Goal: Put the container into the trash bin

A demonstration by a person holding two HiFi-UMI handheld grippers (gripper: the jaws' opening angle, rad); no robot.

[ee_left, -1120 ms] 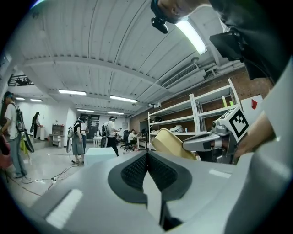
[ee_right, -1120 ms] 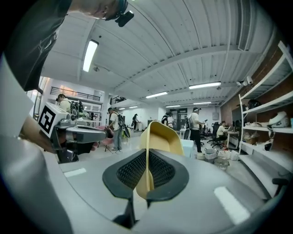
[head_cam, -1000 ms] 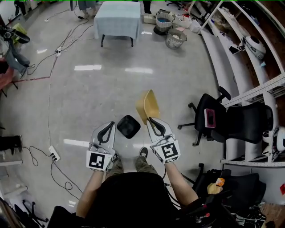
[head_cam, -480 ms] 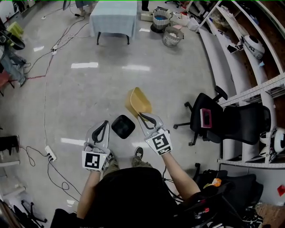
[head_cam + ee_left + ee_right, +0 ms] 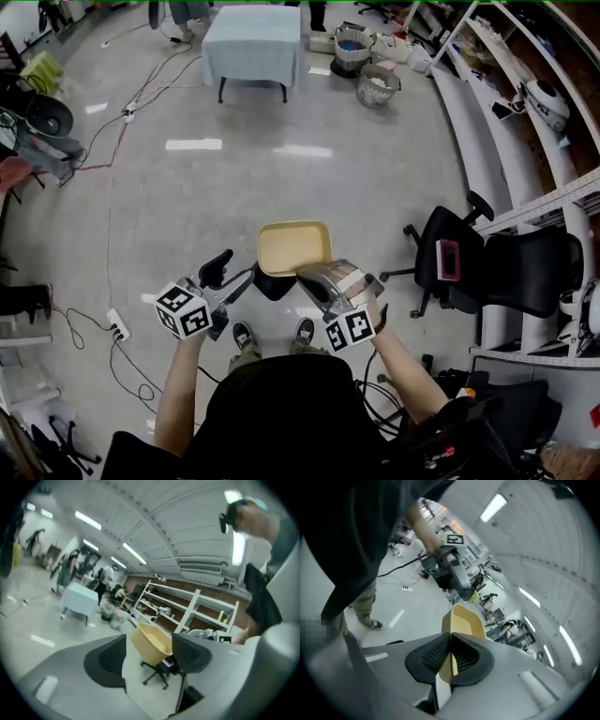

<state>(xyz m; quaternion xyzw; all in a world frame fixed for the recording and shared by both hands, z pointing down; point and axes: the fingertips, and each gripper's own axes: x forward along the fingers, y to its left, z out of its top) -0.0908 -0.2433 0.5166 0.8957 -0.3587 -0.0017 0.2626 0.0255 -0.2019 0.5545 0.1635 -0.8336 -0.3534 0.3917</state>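
In the head view a shallow yellow container [image 5: 293, 247] lies level, mouth up, right over the black trash bin [image 5: 272, 285], which it mostly hides. My right gripper [image 5: 313, 276] is shut on the container's near rim. The right gripper view shows that rim [image 5: 451, 660] pinched between the pads, with the container [image 5: 465, 619] stretching away. My left gripper [image 5: 228, 270] is just left of the container and apart from it. Its jaws are opening with nothing between them. In the left gripper view the container [image 5: 151, 644] shows beyond the left gripper [image 5: 147, 657].
A black office chair [image 5: 469, 272] stands to the right, before white shelving [image 5: 534, 197]. At the far end are a table under a light-blue cloth [image 5: 253, 36] and wire baskets [image 5: 375, 84]. Cables and a power strip [image 5: 116, 324] lie at the left. My shoes [image 5: 246, 336] are just behind the bin.
The container has rolled from standing on edge to lying flat, mouth up, and has come over the bin. My left gripper has rolled onto its side and opened. Both hands are lower.
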